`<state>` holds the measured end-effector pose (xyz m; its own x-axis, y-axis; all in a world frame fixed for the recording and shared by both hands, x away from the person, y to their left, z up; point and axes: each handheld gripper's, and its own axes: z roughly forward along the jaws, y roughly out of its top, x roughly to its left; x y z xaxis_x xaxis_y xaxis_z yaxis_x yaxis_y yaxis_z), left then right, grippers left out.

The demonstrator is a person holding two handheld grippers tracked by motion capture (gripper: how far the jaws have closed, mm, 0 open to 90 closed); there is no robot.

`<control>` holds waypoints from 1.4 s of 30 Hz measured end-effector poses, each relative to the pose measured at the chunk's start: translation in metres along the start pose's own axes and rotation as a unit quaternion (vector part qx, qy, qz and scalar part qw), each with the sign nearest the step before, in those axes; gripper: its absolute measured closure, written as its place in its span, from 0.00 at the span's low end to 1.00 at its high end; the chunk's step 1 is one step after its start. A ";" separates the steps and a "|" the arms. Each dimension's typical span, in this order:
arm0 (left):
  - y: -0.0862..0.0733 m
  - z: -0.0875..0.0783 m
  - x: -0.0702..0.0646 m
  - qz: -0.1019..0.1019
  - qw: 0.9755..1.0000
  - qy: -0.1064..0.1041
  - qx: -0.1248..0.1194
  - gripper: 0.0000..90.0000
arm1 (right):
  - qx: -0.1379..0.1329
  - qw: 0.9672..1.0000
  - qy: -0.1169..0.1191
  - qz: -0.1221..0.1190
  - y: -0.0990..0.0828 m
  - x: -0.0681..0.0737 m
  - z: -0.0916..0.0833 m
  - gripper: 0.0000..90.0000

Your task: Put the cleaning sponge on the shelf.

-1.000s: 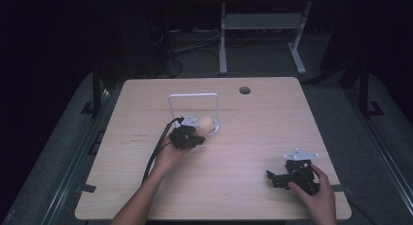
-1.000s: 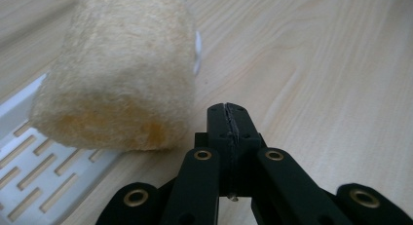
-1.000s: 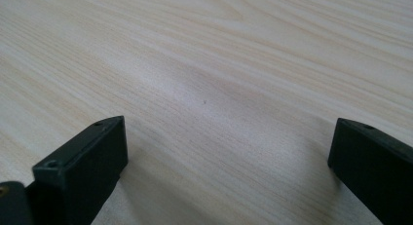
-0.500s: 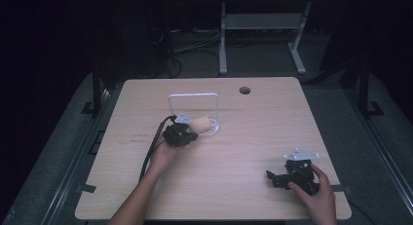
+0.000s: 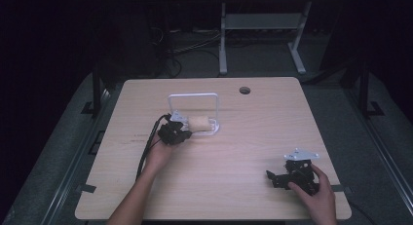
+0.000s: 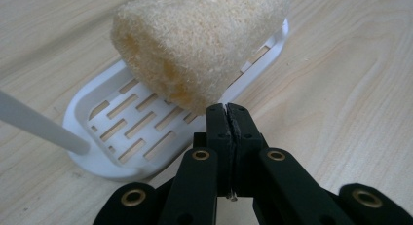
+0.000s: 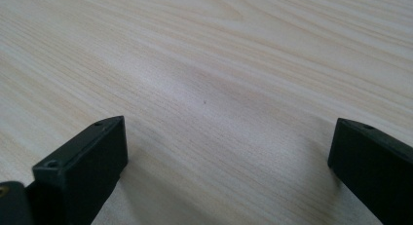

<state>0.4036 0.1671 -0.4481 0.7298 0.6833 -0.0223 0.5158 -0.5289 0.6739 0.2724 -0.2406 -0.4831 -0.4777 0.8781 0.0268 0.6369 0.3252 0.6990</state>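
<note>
A tan loofah sponge [image 5: 198, 122] [image 6: 195, 40] lies on a white slotted tray [image 5: 213, 131] [image 6: 122, 132] with a white wire handle arching over it [image 5: 193, 95]. My left gripper [image 5: 182, 130] [image 6: 228, 110] is shut with nothing between its jaws, and its tips sit right at the sponge's near lower edge, just off the tray's rim. My right gripper [image 5: 275, 178] [image 7: 226, 152] rests on the table near the front right edge, jaws wide open over bare wood.
A light wooden table [image 5: 253, 137] holds everything. A round cable hole [image 5: 244, 90] lies at the back. A black cable [image 5: 146, 152] trails from the left gripper along the forearm. Dark floor and a white stand's legs [image 5: 223, 64] lie beyond the far edge.
My left gripper has slid a little to the left and back, away from the sponge's middle toward its near end. The right gripper has stayed put.
</note>
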 end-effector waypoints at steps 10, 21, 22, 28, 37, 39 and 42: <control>-0.001 -0.004 0.004 -0.005 1.000 0.006 -0.004 0.98 | 0.000 1.000 0.000 0.000 0.000 0.000 0.000 0.01; -0.003 -0.012 -0.002 0.000 1.000 0.003 0.002 0.98 | 0.000 1.000 0.000 0.000 0.000 0.000 0.000 0.01; -0.003 -0.013 -0.002 0.001 1.000 0.002 0.002 0.98 | 0.000 1.000 0.000 0.000 0.000 0.000 0.000 0.01; -0.009 -0.024 -0.006 0.007 1.000 0.007 0.004 0.97 | 0.000 1.000 0.000 0.000 0.000 0.000 0.000 0.01; -0.023 -0.044 -0.011 0.005 1.000 0.009 -0.003 0.71 | 0.000 1.000 0.000 0.000 0.000 0.000 0.000 0.01; -0.025 -0.048 -0.012 0.005 1.000 0.011 -0.003 0.63 | 0.000 1.000 0.000 0.000 0.000 0.000 0.000 0.01; -0.030 -0.053 -0.014 0.005 1.000 0.014 -0.004 0.54 | 0.000 1.000 0.000 0.000 0.000 0.000 0.000 0.01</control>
<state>0.3538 0.2006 -0.4288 0.7215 0.6924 0.0058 0.5047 -0.5317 0.6801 0.2724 -0.2406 -0.4831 -0.4774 0.8783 0.0269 0.6371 0.3250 0.6989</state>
